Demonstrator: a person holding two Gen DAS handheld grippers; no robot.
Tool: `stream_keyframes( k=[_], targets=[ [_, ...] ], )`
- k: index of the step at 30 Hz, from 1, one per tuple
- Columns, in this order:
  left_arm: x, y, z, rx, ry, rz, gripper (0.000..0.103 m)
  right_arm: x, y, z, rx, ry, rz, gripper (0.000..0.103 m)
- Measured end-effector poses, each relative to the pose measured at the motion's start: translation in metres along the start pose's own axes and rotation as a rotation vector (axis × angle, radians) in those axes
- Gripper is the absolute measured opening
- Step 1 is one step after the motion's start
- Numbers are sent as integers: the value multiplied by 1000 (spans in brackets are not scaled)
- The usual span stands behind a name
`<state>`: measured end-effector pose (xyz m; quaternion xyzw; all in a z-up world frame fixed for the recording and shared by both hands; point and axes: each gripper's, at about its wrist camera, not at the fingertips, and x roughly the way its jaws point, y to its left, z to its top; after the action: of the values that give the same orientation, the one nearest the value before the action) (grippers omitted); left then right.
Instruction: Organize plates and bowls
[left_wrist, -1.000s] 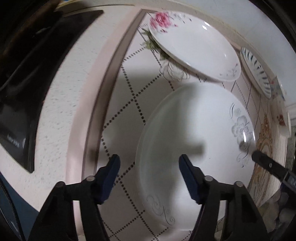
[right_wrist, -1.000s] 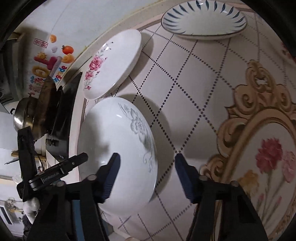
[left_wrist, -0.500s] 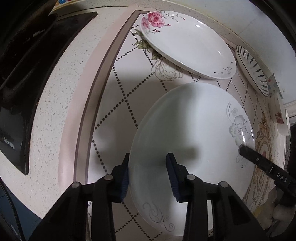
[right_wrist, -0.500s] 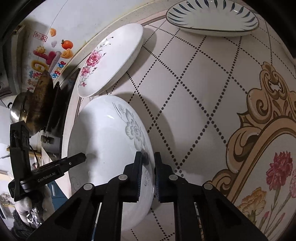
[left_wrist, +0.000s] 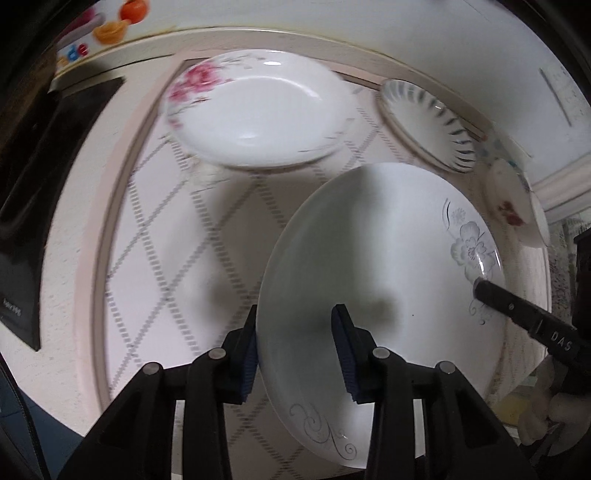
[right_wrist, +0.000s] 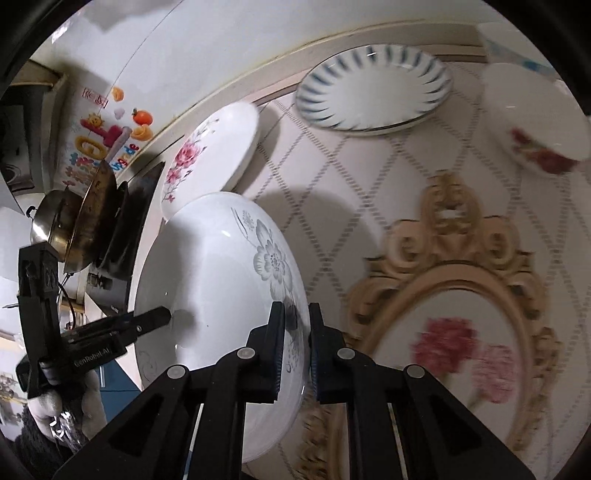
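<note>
A large white plate with a grey flower (left_wrist: 369, 258) is held between both grippers, lifted and tilted above the patterned counter. My left gripper (left_wrist: 295, 354) is shut on its near rim, one pad on each side of the rim. My right gripper (right_wrist: 297, 343) is shut on the opposite rim by the grey flower (right_wrist: 273, 266); its finger shows in the left wrist view (left_wrist: 517, 310). A white plate with pink flowers (left_wrist: 258, 118) lies behind, also in the right wrist view (right_wrist: 210, 158). A blue-striped plate (right_wrist: 373, 96) lies further back.
A bowl with red flowers (right_wrist: 535, 122) sits at the far right near the wall. A black cooktop (left_wrist: 33, 206) with a pan (right_wrist: 92, 221) lies to the left. The patterned mat (right_wrist: 461, 295) with a gold frame print covers the counter. The wall (right_wrist: 221, 48) runs behind the plates.
Both grippers went from open to shut on the grey-flower plate's rims. The plate has since risen off the counter, and the view has swung toward the back wall.
</note>
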<state>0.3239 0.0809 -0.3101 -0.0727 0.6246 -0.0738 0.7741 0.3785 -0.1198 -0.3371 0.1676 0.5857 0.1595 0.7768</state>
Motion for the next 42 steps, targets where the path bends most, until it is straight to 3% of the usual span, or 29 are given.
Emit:
stream_keyframes(
  k=[8,15,29,35,39,40,42],
  targets=[
    [39,-58,8,68,36,-11,34,-31,-64,-14,56,-27,-44,14],
    [62,-77,11,90,54,15,34,-32,-103,-22,85,-30,-57,14],
    [75,-83,17,63,47,52,35,-18,-112,-25,72,4,-30,14],
    [61,-77,12,39,39,69,35,-17,-116,-21,79,55,-3,14],
    [5,-57,20,-62,-63,11,35,-36,-122,-13,114,125,-43,24],
    [-13,-49,26,-87,-99,4,40,-48,-120,-11,115,119,-47,27],
    [-37,-32,42,-119,-153,0,55,-78,-104,0,94,82,-43,48]
  ],
)
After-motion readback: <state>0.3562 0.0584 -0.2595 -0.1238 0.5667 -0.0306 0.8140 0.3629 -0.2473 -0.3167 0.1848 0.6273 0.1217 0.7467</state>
